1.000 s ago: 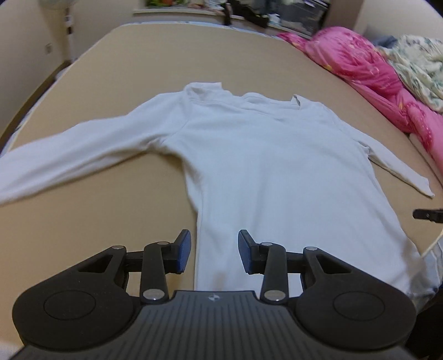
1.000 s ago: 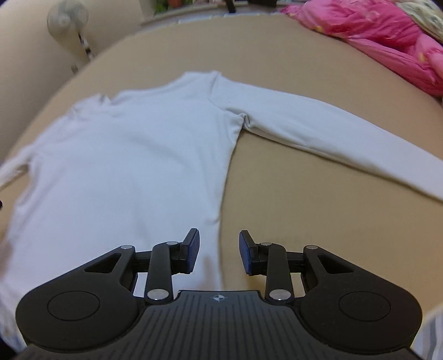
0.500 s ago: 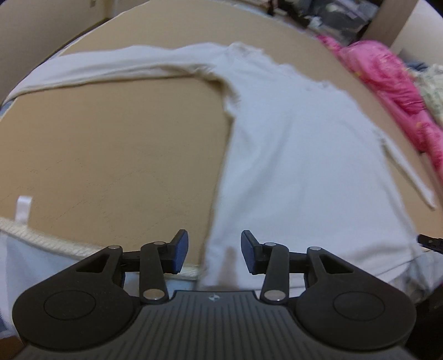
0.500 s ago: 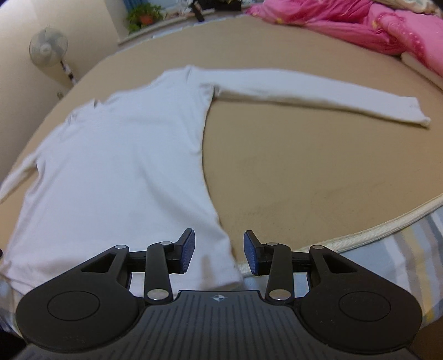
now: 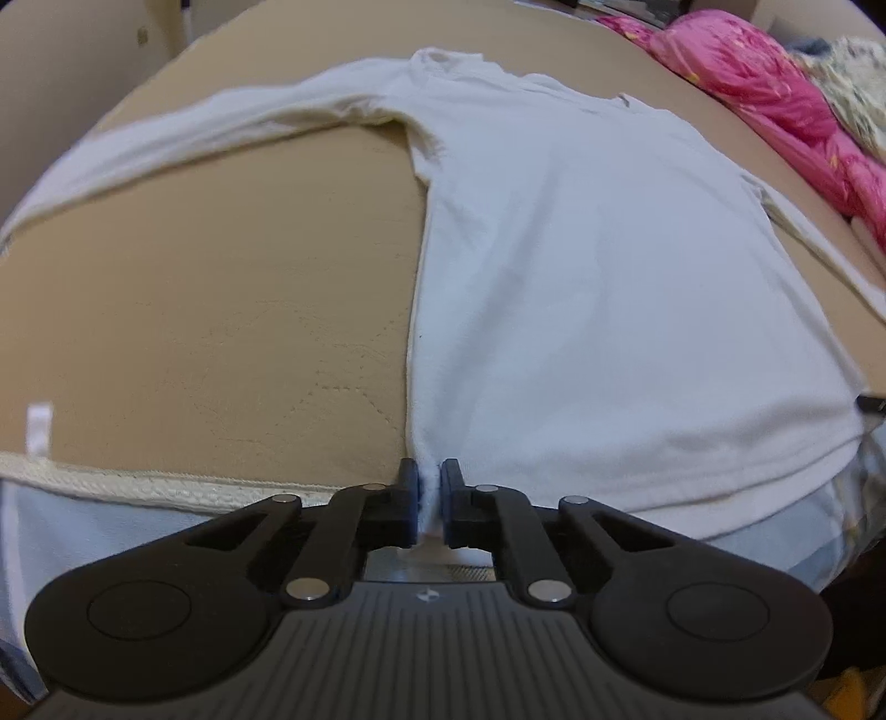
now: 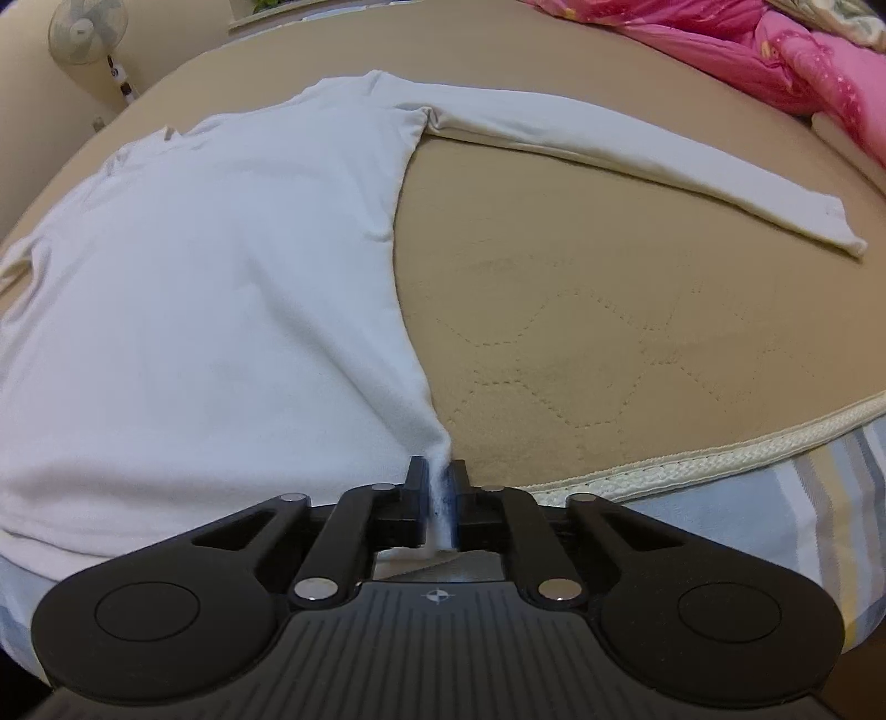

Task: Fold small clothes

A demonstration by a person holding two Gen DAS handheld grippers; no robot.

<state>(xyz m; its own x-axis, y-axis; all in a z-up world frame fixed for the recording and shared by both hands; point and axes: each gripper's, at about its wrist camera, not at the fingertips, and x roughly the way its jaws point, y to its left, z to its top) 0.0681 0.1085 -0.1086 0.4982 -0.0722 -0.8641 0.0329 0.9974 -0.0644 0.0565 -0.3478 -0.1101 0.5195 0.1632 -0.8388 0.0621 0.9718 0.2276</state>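
Both the left gripper [image 5: 427, 501] and right gripper [image 6: 441, 501] pinch the hem corners of the white long-sleeved cotton shirt [image 5: 598, 266], their jaws closing narrow on the cloth; the next move probably calls for lifting the hem evenly toward the collar.

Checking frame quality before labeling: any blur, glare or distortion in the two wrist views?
Left wrist: strong fisheye bowing of the mattress, white shirt soft and slightly washed out, edges blurred. Right wrist: same barrel bend, sharper, quilting stitches legible; fan at the corner is soft. No hard glare in either.
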